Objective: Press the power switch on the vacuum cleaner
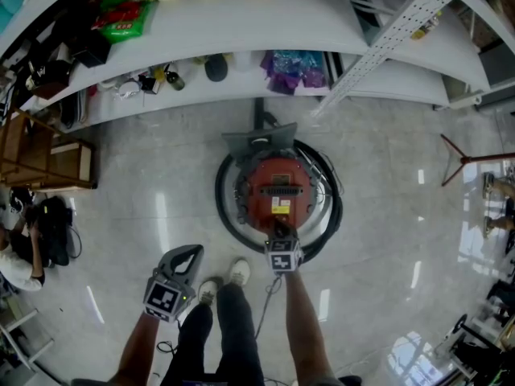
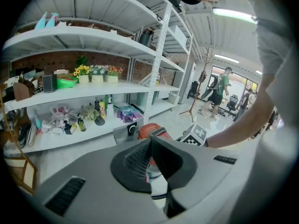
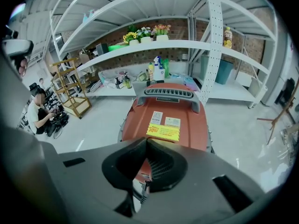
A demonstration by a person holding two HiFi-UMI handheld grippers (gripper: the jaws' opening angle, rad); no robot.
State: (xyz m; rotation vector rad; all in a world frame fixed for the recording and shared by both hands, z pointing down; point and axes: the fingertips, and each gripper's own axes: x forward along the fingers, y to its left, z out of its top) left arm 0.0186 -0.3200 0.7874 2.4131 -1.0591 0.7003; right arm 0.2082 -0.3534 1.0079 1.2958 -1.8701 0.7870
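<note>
Pressing step: right gripper (image 1: 278,230), clenched empty, tips at the vacuum cleaner (image 1: 278,185) near edge, mid-frame; next needs a downward push; left gripper (image 1: 190,253) clenched, idle

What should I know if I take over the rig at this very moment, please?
Left hand-held gripper: shut, empty, held off to the person's left of the vacuum.
Right hand-held gripper: shut, empty, tips over the vacuum's near end.
The red vacuum stands on the floor before the shelves, with the hose coiled round it.
Done: the right gripper is at the vacuum. The switch is hidden under it, so I cannot tell whether it is pressed.
Left: check, then press the switch if needed.
</note>
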